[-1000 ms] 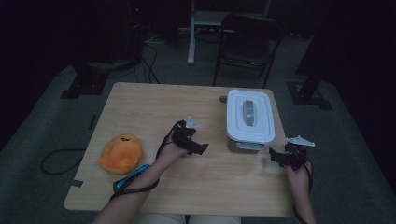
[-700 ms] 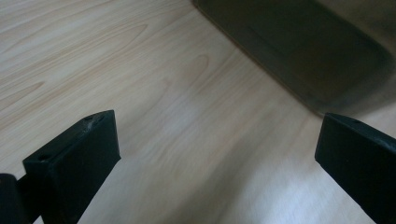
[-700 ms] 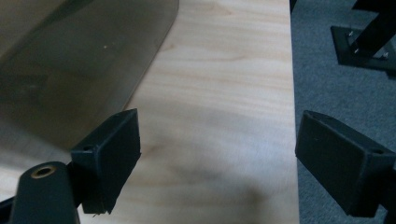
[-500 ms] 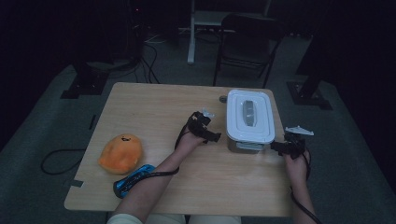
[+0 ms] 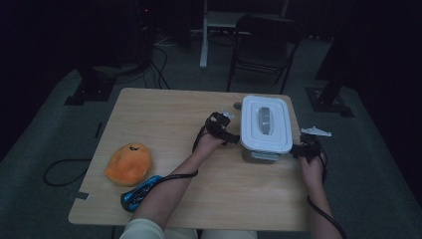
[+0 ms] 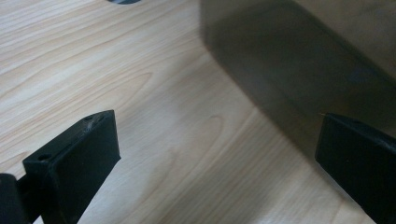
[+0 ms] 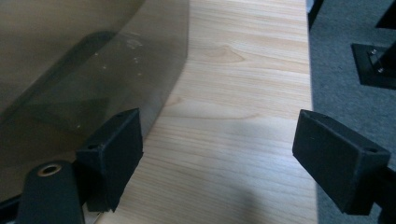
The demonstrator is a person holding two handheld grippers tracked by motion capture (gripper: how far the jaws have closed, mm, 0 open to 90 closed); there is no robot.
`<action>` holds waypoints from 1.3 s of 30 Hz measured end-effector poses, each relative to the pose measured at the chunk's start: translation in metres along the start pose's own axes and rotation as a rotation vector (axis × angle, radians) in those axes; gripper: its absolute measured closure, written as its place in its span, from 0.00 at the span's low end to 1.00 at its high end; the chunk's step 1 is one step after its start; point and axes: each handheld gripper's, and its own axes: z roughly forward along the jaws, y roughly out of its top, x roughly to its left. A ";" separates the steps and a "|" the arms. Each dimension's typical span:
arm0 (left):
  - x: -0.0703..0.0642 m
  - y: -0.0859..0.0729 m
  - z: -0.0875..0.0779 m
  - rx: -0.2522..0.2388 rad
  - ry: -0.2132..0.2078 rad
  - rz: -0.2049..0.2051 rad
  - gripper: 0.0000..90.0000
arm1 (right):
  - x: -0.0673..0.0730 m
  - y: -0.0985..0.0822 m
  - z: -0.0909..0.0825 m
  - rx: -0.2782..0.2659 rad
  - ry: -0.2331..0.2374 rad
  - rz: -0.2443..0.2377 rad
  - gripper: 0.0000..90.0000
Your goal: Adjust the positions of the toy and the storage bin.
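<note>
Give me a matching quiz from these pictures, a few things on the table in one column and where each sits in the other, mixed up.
Things:
1. box
2. plush
3. blue gadget
4. left tool

Places:
A. under the left forearm, near the front edge
B. far right part of the table
C. at the box's left side
D. front left part of the table

Pairs: 1-B, 2-D, 3-A, 4-C

The table (image 5: 164, 124) is pale wood with a smooth, matt grain. The box (image 7: 70, 60) near its right edge has smoky, translucent plastic walls, faintly glossy, under a white plastic lid (image 5: 266, 122). The toy (image 5: 128, 163) by the left edge looks like soft orange plush. Both grippers' jaws are matt black plastic.
</note>
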 end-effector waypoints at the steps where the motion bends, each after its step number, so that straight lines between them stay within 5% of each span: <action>1: -0.001 0.000 0.000 0.007 0.015 0.013 0.01 | 0.001 0.000 0.001 -0.003 0.011 0.000 0.19; 7: -0.007 0.000 -0.005 0.006 0.033 0.025 0.01 | 0.001 -0.003 0.002 -0.020 0.037 0.014 0.22; 13: -0.008 -0.003 -0.011 0.005 0.034 0.031 0.01 | 0.007 0.000 0.001 -0.011 0.034 -0.023 0.25; 21: -0.004 -0.020 -0.029 0.012 0.035 0.027 0.01 | 0.020 0.002 0.005 -0.011 0.079 -0.039 0.26; 39: -0.009 -0.066 -0.074 0.034 0.044 0.066 0.01 | 0.061 0.003 -0.001 -0.021 0.194 -0.166 0.29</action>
